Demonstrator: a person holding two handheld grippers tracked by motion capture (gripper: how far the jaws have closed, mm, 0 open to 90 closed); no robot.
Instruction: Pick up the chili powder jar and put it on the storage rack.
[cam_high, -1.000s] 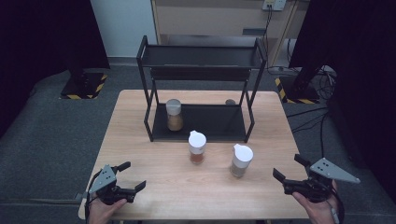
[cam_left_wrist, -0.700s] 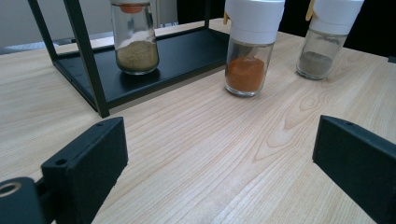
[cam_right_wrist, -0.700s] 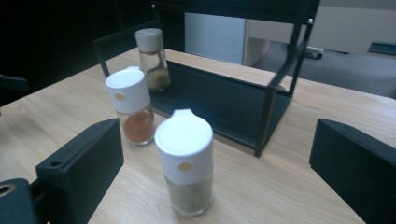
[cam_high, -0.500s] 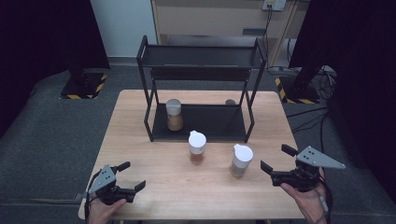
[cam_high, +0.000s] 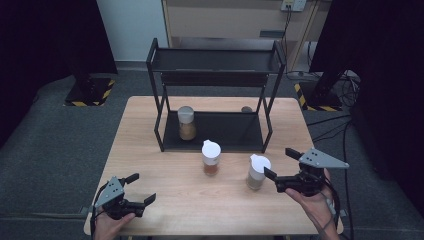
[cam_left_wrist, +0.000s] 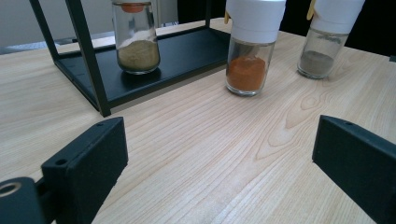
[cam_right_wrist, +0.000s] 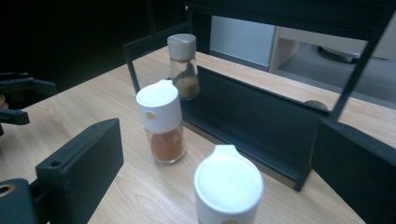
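Note:
Three spice jars stand around a black two-tier rack (cam_high: 215, 60). A grey-lidded jar of tan powder (cam_high: 186, 123) (cam_left_wrist: 136, 37) (cam_right_wrist: 184, 65) sits on the rack's lower shelf. In front of the rack are a white-capped jar of orange spice (cam_high: 210, 157) (cam_left_wrist: 250, 51) (cam_right_wrist: 161, 123) and a white-capped jar of grey-beige spice (cam_high: 258, 172) (cam_left_wrist: 327, 39) (cam_right_wrist: 228, 189). My right gripper (cam_high: 278, 162) (cam_right_wrist: 224, 158) is open just right of the grey-beige jar, which stands close ahead of its jaws, untouched. My left gripper (cam_high: 144, 188) (cam_left_wrist: 219, 154) is open and holds nothing near the table's front left.
A small round object (cam_high: 246, 109) (cam_right_wrist: 317, 104) lies on the wooden table (cam_high: 140, 130) behind the rack's right side. The rack's upper shelf is bare. Bare wood lies between the left gripper and the jars. Grey floor surrounds the table.
My right gripper has moved left and forward, from the table's front right corner to just beside the grey-beige jar. The left gripper has stayed put.

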